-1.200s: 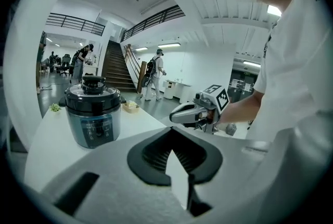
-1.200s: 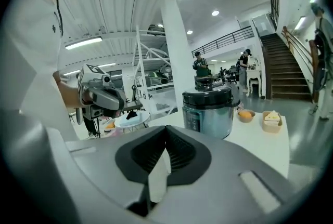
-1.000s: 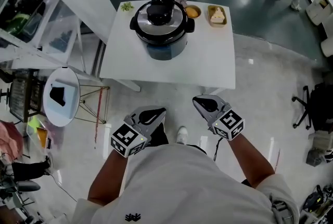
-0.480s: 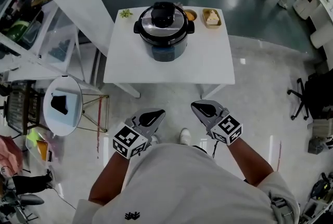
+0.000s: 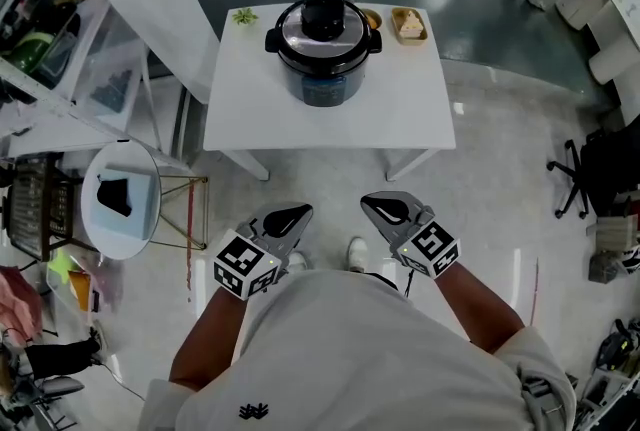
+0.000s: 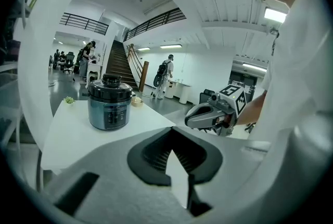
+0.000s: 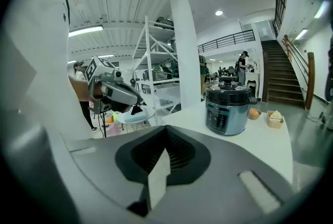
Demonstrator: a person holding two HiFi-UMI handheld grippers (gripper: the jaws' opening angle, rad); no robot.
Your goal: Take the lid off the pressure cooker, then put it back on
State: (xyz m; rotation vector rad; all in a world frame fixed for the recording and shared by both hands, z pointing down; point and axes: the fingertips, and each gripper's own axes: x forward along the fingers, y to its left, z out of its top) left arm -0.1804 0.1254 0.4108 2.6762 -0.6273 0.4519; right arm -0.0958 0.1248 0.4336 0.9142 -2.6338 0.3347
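While I stand short of the counter's (image 5: 400, 114) near edge, my left gripper (image 5: 293, 214) and right gripper (image 5: 377, 204) hang side by side over the floor, each with its jaws closed on nothing. The pressure cooker (image 5: 323, 69) sits by the counter's far edge, about midway along, its lid (image 5: 323, 27) on, well apart from both jaws.
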